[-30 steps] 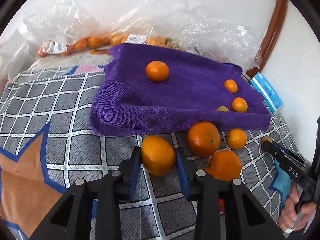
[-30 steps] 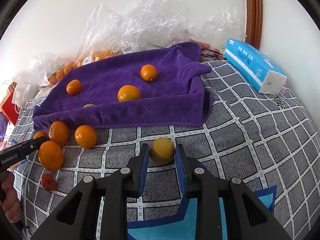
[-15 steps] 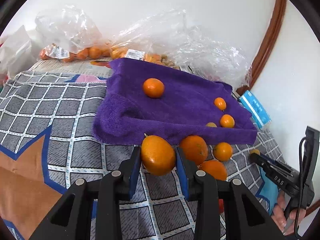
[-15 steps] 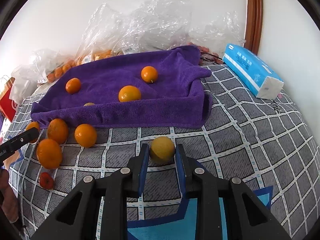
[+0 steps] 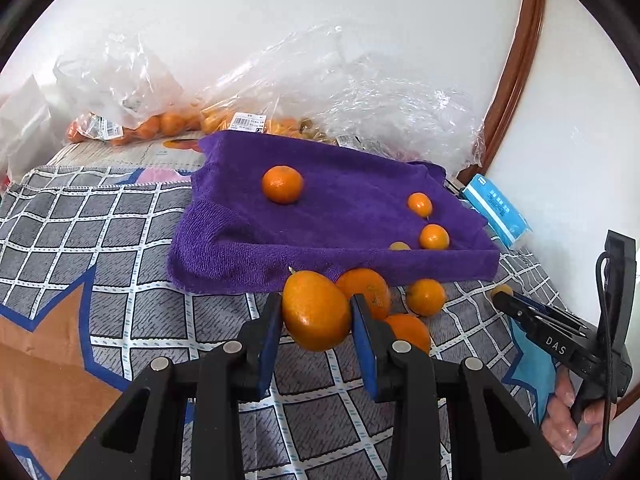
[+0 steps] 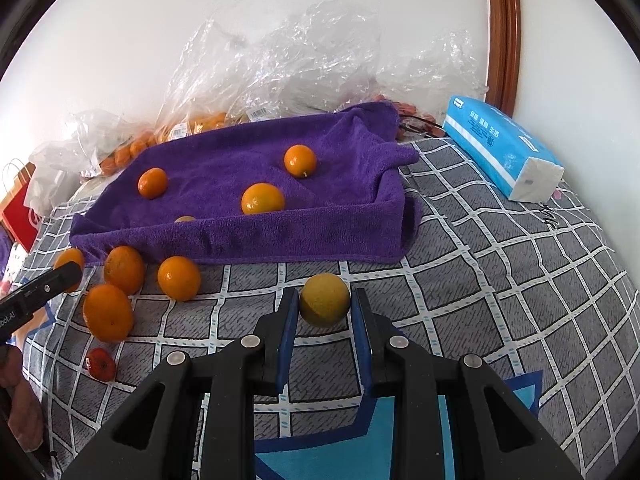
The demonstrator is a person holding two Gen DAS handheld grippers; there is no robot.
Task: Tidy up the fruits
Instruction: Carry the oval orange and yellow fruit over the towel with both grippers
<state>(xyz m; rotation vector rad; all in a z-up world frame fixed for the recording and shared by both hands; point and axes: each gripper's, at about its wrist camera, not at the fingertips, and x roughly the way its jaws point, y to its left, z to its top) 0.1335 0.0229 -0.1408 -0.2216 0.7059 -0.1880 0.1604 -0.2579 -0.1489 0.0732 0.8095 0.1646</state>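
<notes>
Big orange (image 5: pixel 316 312) sits pinched btw my left gripper (image 5: pixel 316 340) pads, lifted off the quilt, its top poking well above the fingertips. Yellowish fruit (image 6: pixel 325 299) is clamped the same way in my right gripper (image 6: pixel 325 320), low over the checked quilt (image 6: pixel 500 280), can't tell if it's touching the fabric.

Ahead of both sets of fingers: the purple towel (image 5: pixel 340 216), w/ four fruits already on it. Just past my left fingertips, at the towel's near edge, three loose oranges (image 5: pixel 425 297) lie bunched.

Risks, as I judge them: the orange is round, slick, and gripped below its widest part, so a jolt could squirt it fwd out of the pads. The towel's near edge is a raised fold; come in too low and I'd snag it or knock the loose ones rolling. Dropped fruit could roll on the soft quilt.

Views differ: right cam shows a small red fruit (image 6: pixel 100 364) left of my right fingers and the tissue pack (image 6: pixel 500 152) in full; left cam hides the red one. Left cam shows my right hand (image 5: pixel 568 420) on its handle, and the fruit bags (image 5: pixel 160 120) behind the towel more plainly.
</notes>
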